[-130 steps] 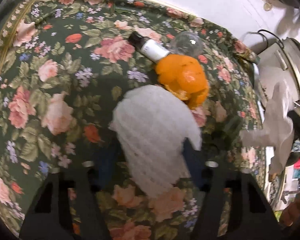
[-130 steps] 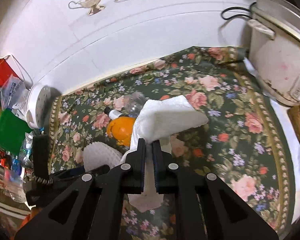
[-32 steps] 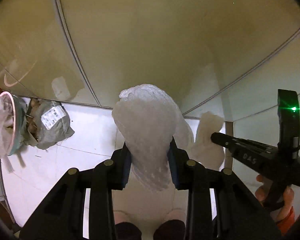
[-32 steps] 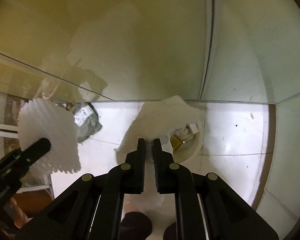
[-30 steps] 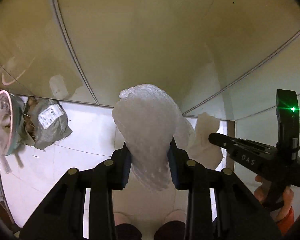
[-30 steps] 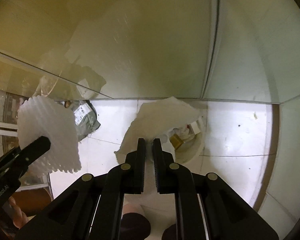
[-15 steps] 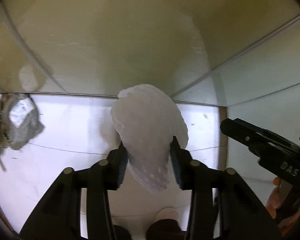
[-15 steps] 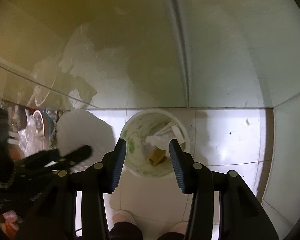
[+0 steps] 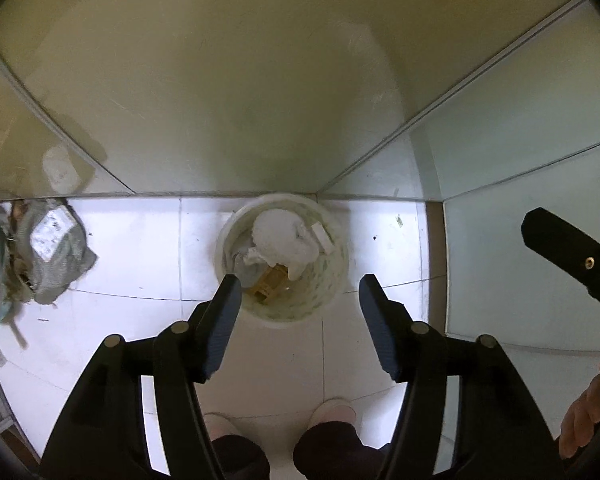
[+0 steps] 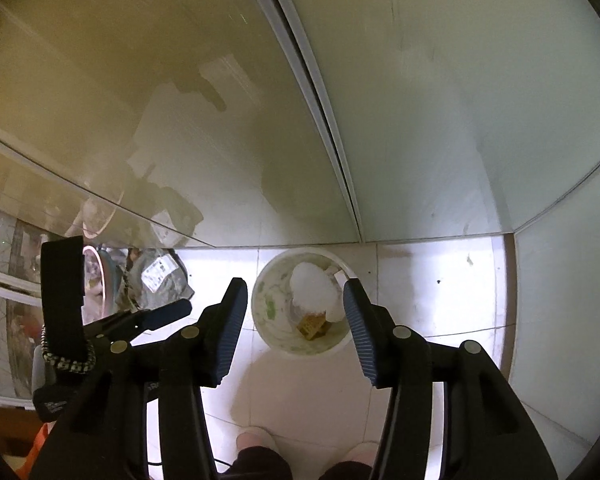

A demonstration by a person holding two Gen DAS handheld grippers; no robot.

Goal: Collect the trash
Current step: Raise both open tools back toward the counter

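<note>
A round white trash bin (image 9: 336, 240) stands on the white tiled floor in a corner; it also shows in the right wrist view (image 10: 268, 280). White foam wrap (image 9: 278, 236) lies on top of the trash inside it, with a tissue and a brown item beside it; the foam also shows in the right wrist view (image 10: 314, 288). My left gripper (image 9: 298, 292) is open and empty, held above the bin. My right gripper (image 10: 294, 296) is open and empty, also above the bin. The left gripper (image 10: 162, 314) shows at the left of the right wrist view.
A grey filled bag with a white label (image 9: 52, 248) lies on the floor to the left of the bin, next to a pink-rimmed container (image 10: 98, 276). Glossy wall panels meet behind the bin. The person's feet (image 9: 332, 408) stand below the grippers.
Both grippers have opened. The tissue fell from the right gripper first, then the white foam wrap dropped from the left gripper into the bin.
</note>
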